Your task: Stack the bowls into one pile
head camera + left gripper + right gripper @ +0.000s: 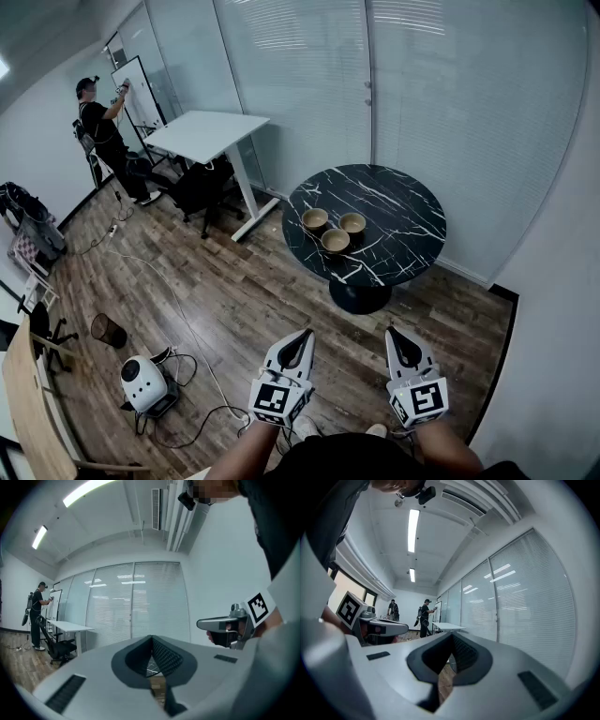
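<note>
Three tan bowls sit close together on the round black marble table (403, 202): one at the left (314, 219), one at the right (352, 222), one nearer me (335, 240). They stand apart, none inside another. My left gripper (304, 335) and right gripper (395, 333) hang side by side over the wooden floor, well short of the table, both level and shut with nothing in them. In the left gripper view the left gripper (151, 638) has its jaws together; the right gripper (451, 637) looks the same in its own view. The bowls do not show in either gripper view.
A white desk (206, 131) with a black chair (202, 187) stands at the left rear. A person (103, 131) works at a whiteboard there. Cables, a small bin (109, 330) and a white device (145, 382) lie on the floor at the left. Glass walls with blinds close off the back.
</note>
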`<state>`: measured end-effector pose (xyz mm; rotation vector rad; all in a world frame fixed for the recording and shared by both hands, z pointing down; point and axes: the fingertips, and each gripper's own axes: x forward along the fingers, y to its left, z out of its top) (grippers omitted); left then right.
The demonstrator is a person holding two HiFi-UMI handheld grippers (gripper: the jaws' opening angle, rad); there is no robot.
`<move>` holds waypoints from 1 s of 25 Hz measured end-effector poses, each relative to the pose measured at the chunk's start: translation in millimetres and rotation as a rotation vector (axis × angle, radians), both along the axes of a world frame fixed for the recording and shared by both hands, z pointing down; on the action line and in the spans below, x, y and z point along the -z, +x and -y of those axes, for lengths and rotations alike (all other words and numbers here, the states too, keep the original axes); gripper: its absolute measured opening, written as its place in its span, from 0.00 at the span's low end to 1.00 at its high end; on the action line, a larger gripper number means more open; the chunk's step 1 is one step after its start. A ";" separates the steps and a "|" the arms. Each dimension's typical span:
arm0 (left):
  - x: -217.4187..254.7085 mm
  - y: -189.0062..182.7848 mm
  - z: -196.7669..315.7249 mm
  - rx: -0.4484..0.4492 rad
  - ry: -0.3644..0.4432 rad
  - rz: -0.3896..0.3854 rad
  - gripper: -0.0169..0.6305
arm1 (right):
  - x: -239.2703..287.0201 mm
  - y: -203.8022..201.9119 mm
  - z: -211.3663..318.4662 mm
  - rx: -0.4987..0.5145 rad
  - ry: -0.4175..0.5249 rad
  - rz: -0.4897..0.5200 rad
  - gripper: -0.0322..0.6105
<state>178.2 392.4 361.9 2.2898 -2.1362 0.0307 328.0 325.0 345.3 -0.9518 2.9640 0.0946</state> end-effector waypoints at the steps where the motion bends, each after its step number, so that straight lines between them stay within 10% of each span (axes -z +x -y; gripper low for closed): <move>1: 1.1 -1.2 -0.1 0.001 0.002 -0.001 0.05 | 0.0 -1.9 0.2 0.001 -0.001 -0.001 0.06; 25: -7.3 -89.0 -10.8 -0.009 0.005 0.014 0.05 | -13.0 -94.4 0.6 -0.015 -0.017 0.002 0.06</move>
